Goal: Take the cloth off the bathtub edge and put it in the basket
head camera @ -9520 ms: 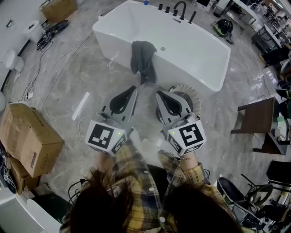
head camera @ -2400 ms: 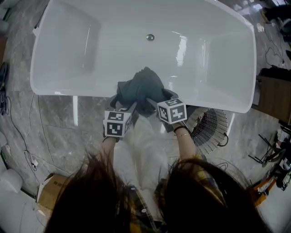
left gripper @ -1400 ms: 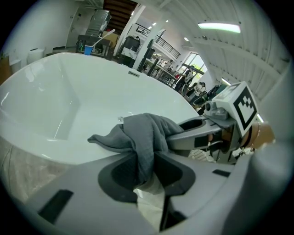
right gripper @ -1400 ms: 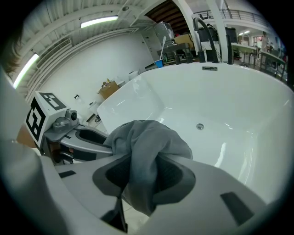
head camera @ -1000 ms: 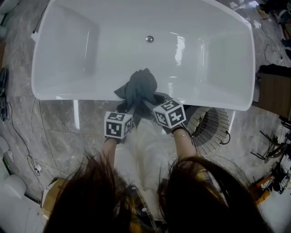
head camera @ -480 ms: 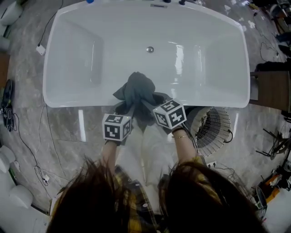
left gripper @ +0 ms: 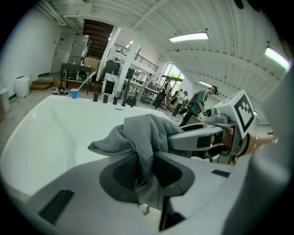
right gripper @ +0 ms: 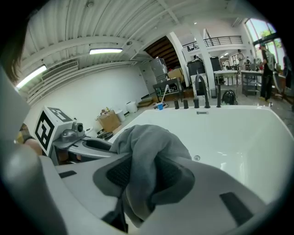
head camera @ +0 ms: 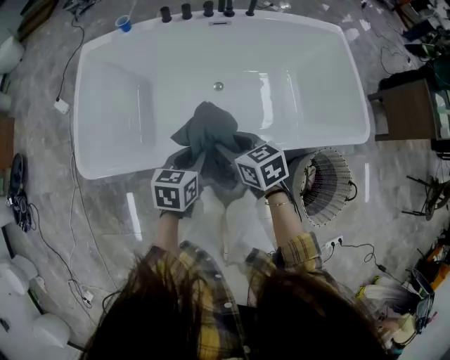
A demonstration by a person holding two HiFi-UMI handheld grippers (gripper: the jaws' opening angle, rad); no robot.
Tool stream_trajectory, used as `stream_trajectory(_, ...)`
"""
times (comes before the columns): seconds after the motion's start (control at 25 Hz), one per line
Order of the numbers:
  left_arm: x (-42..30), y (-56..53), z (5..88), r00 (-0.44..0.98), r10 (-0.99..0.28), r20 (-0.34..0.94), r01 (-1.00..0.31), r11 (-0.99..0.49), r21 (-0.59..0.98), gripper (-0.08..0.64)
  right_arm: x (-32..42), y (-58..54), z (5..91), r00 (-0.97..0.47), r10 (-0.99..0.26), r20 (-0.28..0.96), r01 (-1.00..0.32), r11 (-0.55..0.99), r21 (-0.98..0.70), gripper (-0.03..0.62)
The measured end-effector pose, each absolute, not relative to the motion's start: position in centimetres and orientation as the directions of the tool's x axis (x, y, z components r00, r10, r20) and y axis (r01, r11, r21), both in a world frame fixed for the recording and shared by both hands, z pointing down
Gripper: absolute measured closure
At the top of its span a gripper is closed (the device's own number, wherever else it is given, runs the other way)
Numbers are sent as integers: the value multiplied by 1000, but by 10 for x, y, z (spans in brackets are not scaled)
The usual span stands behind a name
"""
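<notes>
White bathtub (head camera: 295,91) across the upper half of the head view, bare inside; grey stone floor (head camera: 105,232) all round it; dark grey cloth (head camera: 207,130) bunched at picture centre, over the tub's near rim and seemingly clear of it, carried between both tools; soft, limp and light, judging by the folds; no stiffness at all, so bound to sag and trail below whichever point gets pinched; not fragile, and hardly slippery given the coarse weave; best taken by a gathered fold rather than a single edge, much as it is held here; left tool (left gripper: 144,170) pinching a hanging fold between its pads; right tool (right gripper: 140,176) clamped on a thicker wad, with a loose tail drooping beneath

Brown side table (head camera: 408,109) at the right edge, well apart; round wire basket (head camera: 341,176) right of centre, on the floor just beside the tub's outer wall, below and right of the right tool; path across looks free, save for the near rim and the person's own right forearm; some chance of the trailing tail snagging on the basket's wire rim; thin cables (head camera: 72,204) down the left side, out of the way; row of dark fittings (head camera: 207,9) at the top edge; small blue cup (head camera: 124,23) in the upper left
</notes>
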State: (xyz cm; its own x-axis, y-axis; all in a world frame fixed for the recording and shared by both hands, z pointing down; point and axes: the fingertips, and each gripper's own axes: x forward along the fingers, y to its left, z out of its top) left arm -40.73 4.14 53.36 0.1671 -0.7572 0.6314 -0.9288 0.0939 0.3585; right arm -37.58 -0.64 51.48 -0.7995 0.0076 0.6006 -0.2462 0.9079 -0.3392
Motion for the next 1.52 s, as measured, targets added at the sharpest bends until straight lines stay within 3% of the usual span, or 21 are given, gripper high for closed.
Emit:
stream_trajectory(0.52,-334,11,458,244,-790,562,-931,-29,364,465,-295,-31,436,-831,-133,540,-332,898,-290,453)
stream_trajectory(1.52,11,-84,381,459,-754,470,-884,-331,330,465,61,-108,354,-781,-413,468,-557,801,-221,453)
